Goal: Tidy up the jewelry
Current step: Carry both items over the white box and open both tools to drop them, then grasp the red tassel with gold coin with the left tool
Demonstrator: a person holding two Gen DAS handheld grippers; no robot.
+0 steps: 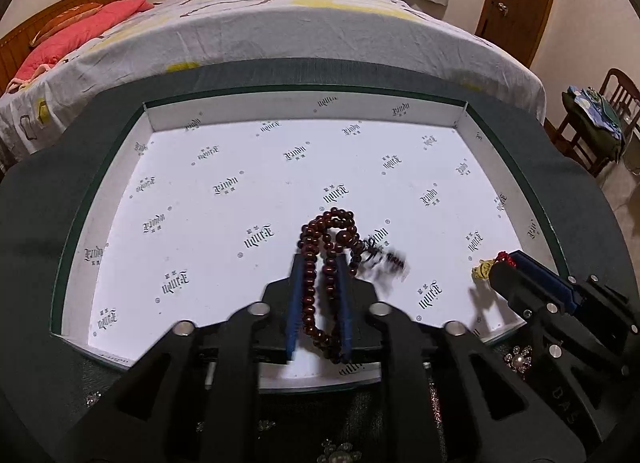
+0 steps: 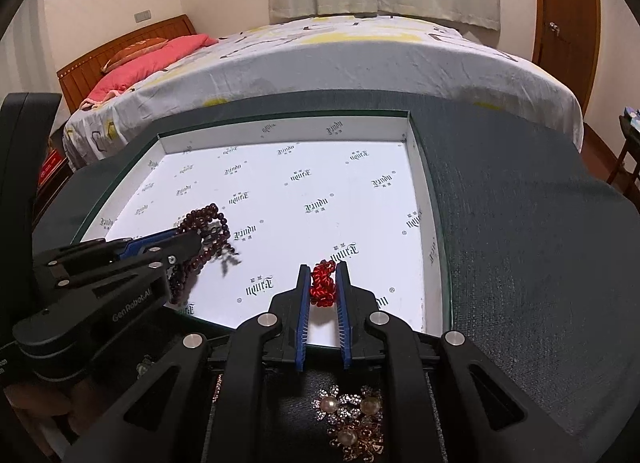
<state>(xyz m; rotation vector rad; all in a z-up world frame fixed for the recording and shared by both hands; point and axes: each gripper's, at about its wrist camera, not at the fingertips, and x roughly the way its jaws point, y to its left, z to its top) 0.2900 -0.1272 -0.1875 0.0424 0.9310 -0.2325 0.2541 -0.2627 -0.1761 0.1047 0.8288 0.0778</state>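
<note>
Left tool [image 1: 320, 263] grips the bead strand [image 1: 328, 247]; right tool [image 2: 323, 269] apparently clamps the red knot [image 2: 322, 283] over the box [image 2: 280, 135].

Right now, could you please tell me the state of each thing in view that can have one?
Left gripper: shut on the bead strand, above the tray.
Dark red bead strand: held, loops hanging off the jaws, tassel blurred.
Right gripper: shut on the red knot.
Red knot: pinched between the jaws; a yellowish charm hangs beside it.
White tray: open, nothing resting on its floor.
Pearl brooches: lying outside the tray.
</note>
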